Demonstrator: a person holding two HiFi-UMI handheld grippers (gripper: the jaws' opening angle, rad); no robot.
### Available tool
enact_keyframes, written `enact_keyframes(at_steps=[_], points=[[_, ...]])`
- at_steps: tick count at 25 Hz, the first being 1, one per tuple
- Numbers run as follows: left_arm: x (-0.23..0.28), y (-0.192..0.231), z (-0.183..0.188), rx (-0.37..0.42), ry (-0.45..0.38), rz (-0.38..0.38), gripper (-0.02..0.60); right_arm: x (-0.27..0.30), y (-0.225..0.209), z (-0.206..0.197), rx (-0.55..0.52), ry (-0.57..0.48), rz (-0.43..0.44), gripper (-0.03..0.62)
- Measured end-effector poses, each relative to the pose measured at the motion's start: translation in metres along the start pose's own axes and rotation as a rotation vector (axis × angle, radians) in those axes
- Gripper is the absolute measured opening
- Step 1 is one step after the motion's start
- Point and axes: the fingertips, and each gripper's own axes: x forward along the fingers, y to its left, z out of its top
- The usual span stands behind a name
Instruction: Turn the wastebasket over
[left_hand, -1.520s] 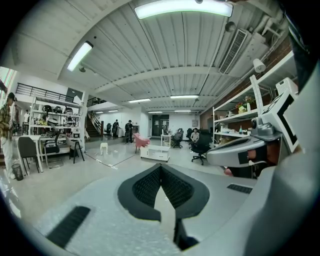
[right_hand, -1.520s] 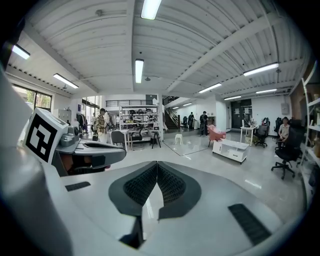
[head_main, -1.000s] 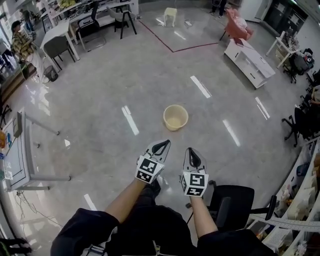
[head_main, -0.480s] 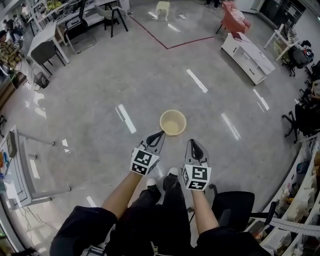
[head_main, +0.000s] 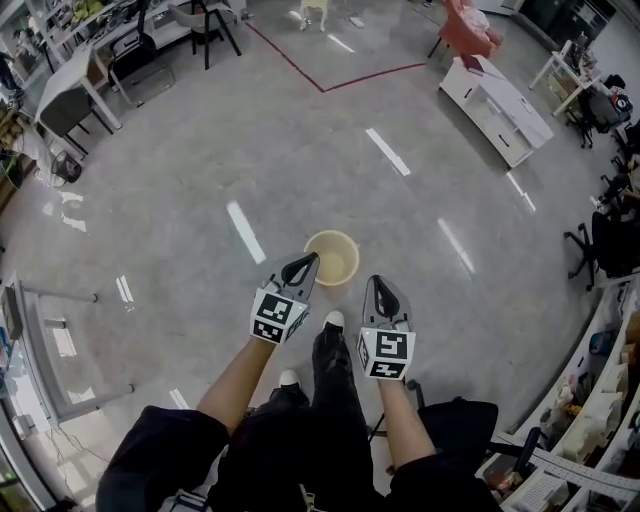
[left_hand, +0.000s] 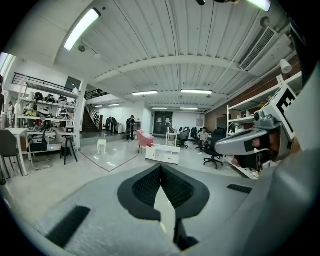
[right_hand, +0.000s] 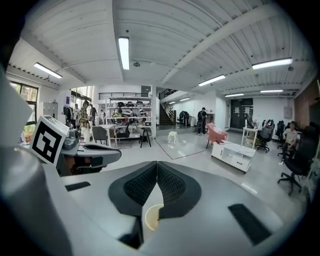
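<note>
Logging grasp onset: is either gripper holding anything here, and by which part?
Nothing is held: left gripper and right gripper are shut and empty; the wastebasket stands on the floor.

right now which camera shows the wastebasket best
The head view: it looks down on nearly the whole wastebasket, upright with its open mouth up. The right gripper view shows only a slice of its rim through the gap below the shut jaws. The left gripper view shows barely a pale sliver.

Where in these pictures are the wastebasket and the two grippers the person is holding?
wastebasket (head_main: 338, 262), head view, on its inside floor.
left gripper (head_main: 312, 258), head view, at the tips of its shut jaws.
right gripper (head_main: 375, 281), head view, at the tips of its shut jaws.
</note>
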Motion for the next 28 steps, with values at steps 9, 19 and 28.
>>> enact_keyframes(at_steps=[9, 19, 28], points=[[0.146, 0.057, -0.014, 0.015, 0.046, 0.011, 0.006, 0.127, -0.083, -0.008, 0.018, 0.043, 0.063, 0.011], [0.233, 0.105, -0.128, 0.038, 0.024, 0.023, 0.006, 0.25, -0.099, -0.11, -0.018, -0.024, 0.103, 0.011], [0.267, 0.139, -0.295, 0.108, 0.009, -0.005, 0.006, 0.331, -0.078, -0.255, -0.075, -0.087, 0.182, 0.011]])
